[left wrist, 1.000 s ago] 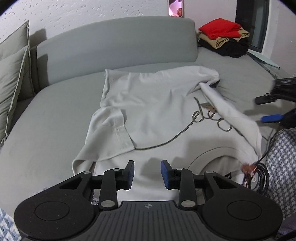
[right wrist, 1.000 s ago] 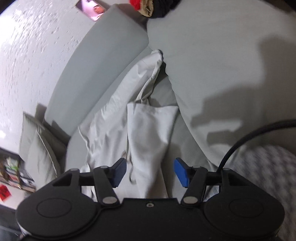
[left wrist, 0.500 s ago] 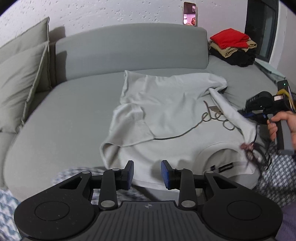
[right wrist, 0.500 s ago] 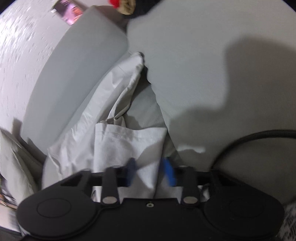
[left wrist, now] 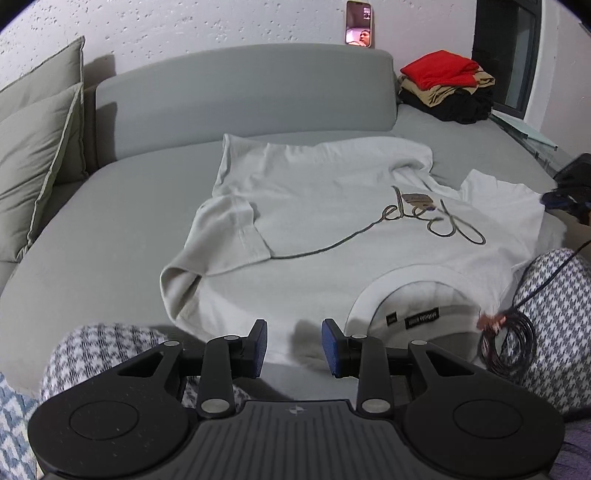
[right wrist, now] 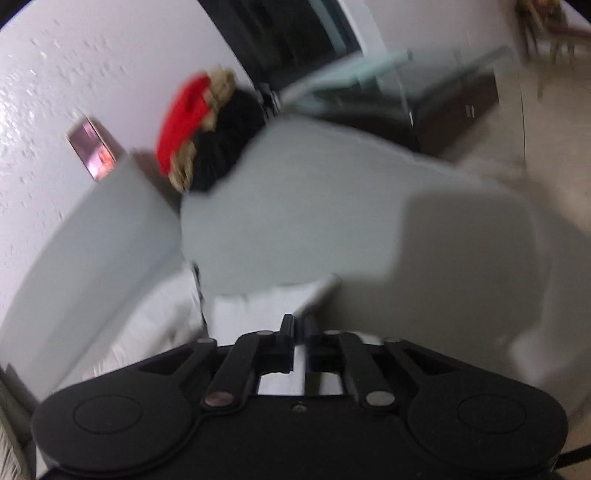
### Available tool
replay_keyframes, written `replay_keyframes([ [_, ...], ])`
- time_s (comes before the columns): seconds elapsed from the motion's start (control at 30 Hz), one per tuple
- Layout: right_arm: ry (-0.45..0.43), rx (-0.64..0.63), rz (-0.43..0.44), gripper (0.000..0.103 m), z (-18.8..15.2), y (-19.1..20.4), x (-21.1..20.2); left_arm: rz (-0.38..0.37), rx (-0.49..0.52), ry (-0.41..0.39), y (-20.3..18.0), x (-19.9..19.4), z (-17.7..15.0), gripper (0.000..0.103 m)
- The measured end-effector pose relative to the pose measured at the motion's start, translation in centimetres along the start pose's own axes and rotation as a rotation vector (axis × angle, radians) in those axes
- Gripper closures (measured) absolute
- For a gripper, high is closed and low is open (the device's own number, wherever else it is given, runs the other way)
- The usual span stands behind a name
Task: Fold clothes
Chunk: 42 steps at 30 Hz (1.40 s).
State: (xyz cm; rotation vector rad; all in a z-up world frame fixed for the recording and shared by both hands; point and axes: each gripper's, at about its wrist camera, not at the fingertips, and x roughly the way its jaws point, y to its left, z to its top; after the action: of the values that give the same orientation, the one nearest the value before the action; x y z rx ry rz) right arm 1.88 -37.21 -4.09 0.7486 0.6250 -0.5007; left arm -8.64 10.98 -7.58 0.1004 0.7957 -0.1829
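L gripper (left wrist: 294, 347): jaws part open, nothing between the pads, hovering over the near hem of the shirt (left wrist: 332, 229). R gripper (right wrist: 299, 328): jaws nearly closed with white cloth between them, having just eased open a touch; view is motion-blurred, so looks like a grip on the sleeve (right wrist: 258, 306) but pad contact isn't clear. In L view the R sleeve lies spread flat at the shirt's right edge, R gripper dark beside it.

Shirt: white tee, face up on grey sofa (left wrist: 110, 221), collar nearest the camera, script print across chest, L sleeve folded in over the body. Coiled cable (left wrist: 509, 343) by collar, right. Checked trouser knees either side of L gripper. Stack of folded clothes (left wrist: 447, 88) at sofa's far right corner. Cushions (left wrist: 33, 158) far left. Phone (left wrist: 358, 24) propped on backrest against wall.
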Motion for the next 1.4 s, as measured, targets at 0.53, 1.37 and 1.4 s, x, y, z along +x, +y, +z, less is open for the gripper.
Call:
replay_keyframes([
  [0.53, 0.334, 0.063, 0.457, 0.017, -4.6, -2.2, -6.5, 0.037, -0.448, 0.017, 8.5, 1.3, -1.5, 0.069],
  [1.37, 0.394, 0.176, 0.574, 0.02, -8.9, -3.5, -3.2, -0.102, -0.728, 0.03, 11.7, 7.4, -0.5, 0.075],
  [1.4, 0.393, 0.175, 0.572, 0.02, -8.8, -3.6, -3.1, -0.099, -0.724, 0.031, 11.7, 7.5, -0.4, 0.076],
])
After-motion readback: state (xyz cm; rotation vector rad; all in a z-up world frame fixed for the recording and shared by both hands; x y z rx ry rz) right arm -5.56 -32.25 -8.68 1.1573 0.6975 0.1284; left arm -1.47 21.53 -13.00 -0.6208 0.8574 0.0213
